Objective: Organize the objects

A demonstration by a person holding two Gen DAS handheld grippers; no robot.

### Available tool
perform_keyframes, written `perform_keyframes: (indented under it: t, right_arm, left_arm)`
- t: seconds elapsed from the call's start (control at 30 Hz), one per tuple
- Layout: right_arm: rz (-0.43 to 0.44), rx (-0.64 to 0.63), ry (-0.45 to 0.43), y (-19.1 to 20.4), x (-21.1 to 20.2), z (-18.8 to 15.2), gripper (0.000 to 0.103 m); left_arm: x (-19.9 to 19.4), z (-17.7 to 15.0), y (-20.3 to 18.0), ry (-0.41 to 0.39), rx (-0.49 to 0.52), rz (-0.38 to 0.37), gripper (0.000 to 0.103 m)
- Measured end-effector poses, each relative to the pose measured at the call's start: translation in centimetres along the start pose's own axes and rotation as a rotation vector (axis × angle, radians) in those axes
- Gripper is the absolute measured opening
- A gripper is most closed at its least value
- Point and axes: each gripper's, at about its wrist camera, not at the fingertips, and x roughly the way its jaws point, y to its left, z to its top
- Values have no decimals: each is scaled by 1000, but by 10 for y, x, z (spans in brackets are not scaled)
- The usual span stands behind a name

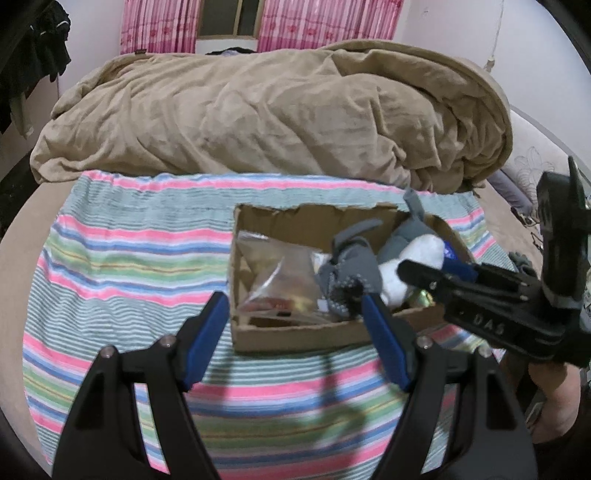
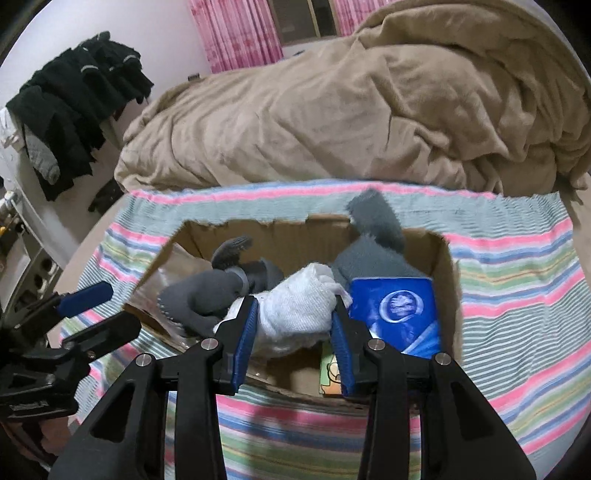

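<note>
An open cardboard box (image 1: pixel 295 334) (image 2: pixel 448 266) sits on a striped towel on the bed. It holds a grey and white plush toy (image 1: pixel 413 254) (image 2: pixel 299 306), grey gloves (image 1: pixel 351 266) (image 2: pixel 207 295), a clear plastic bag (image 1: pixel 280 277) and a blue packet (image 2: pixel 399 306). My right gripper (image 2: pixel 295 314) is inside the box with its pads on either side of the toy's white part, shut on it. It shows in the left wrist view (image 1: pixel 436 273) reaching in from the right. My left gripper (image 1: pixel 293 306) is open and empty at the box's near edge.
A striped towel (image 1: pixel 129 258) (image 2: pixel 517 295) covers the bed. A crumpled tan blanket (image 1: pixel 277 110) (image 2: pixel 351 103) lies behind the box. Dark clothes (image 2: pixel 74 92) hang at the left. Pink curtains (image 1: pixel 314 22) are on the far wall.
</note>
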Motion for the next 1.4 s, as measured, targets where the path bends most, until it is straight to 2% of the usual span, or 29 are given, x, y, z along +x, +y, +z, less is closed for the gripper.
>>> perform_keyframes:
  t: [0.33, 0.53, 0.7, 0.77, 0.83, 1.07, 1.4]
  right_arm:
    - [-54, -29, 17, 7, 13, -8, 47]
    - [-89, -31, 15, 11, 5, -8, 60]
    - [-118, -45, 0, 17, -10, -9, 82]
    - [-112, -40, -16, 17, -19, -10, 82]
    - [-114, -40, -22, 18, -26, -11, 82]
    - [-123, -43, -46, 23, -57, -18, 83]
    - [-128, -44, -76, 41, -112, -39, 83]
  left_arm:
    - [1, -9, 11, 17, -28, 16, 76]
    - [-11, -12, 11, 11, -34, 32, 76]
    - [-27, -15, 8, 1, -33, 46, 77]
    - [-35, -18, 5, -5, -30, 47, 85]
    - [-44, -20, 3, -14, -36, 48, 87]
    - [-72, -32, -5, -17, -42, 78, 88]
    - [-115, -54, -20, -47, -41, 67, 88]
